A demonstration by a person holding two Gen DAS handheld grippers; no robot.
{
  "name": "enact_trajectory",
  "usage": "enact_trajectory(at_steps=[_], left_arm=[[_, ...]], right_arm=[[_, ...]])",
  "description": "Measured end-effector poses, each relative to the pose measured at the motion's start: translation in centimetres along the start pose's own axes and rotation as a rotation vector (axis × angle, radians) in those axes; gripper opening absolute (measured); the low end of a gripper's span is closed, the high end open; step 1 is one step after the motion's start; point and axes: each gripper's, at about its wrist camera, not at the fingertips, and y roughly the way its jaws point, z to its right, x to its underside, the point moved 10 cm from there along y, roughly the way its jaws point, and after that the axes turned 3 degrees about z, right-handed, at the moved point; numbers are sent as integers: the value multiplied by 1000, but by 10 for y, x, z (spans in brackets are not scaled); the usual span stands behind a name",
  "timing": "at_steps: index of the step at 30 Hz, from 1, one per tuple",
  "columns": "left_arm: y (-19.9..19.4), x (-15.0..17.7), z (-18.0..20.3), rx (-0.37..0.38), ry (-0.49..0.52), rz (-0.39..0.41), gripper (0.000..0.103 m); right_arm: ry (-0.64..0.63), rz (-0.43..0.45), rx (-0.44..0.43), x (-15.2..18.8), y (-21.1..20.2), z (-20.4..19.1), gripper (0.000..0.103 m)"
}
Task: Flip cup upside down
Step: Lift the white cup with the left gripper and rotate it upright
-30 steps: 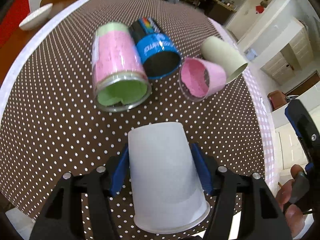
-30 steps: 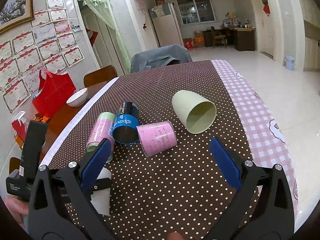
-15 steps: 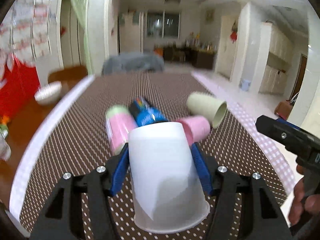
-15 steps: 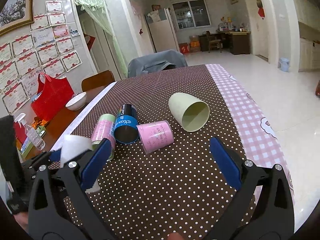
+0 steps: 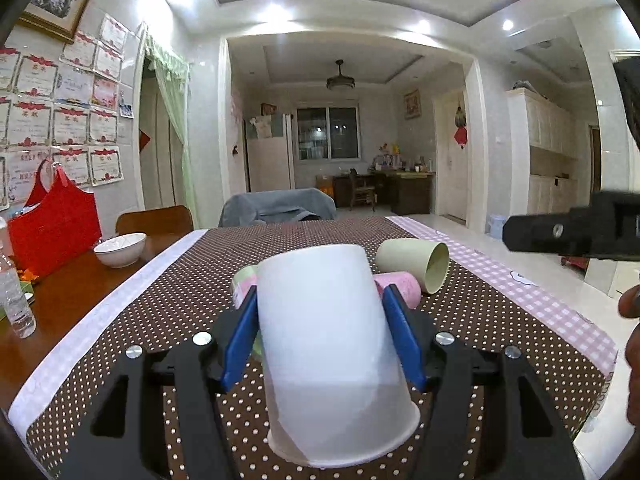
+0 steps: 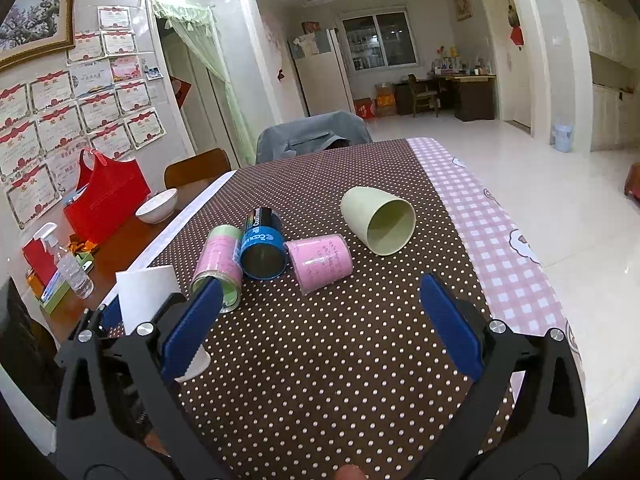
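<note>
- Fingers of left gripper (image 5: 320, 336) clamped on white cup (image 5: 328, 360), mid-flip, base away, rim twd camera
- Right gripper (image 6: 320, 316) spread, idle
- Next: finish turn, set rim-down on worktop (image 6: 320, 380)

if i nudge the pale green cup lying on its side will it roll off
The pale green plastic cup lies on its side, so it would likely roll. Its taper suggests a curved path. It looks rigid and light, and the polka-dot tablecloth may slow it.

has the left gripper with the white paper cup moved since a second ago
Yes. The left gripper, shut on the white paper cup, has tilted upward: the brown dotted tablecloth filled its view, now the room shows.
</note>
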Motion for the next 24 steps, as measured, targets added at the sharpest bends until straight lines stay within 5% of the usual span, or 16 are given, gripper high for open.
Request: enact_trajectory(at_steps=[13,24], left_arm=[[-8,43,12,-7,47,-6,61],[-19,47,9,-28,87,48,62]], right_arm=[[-22,8,11,15,-21,-8,97],[-36,17,5,15,-26,-17,97]])
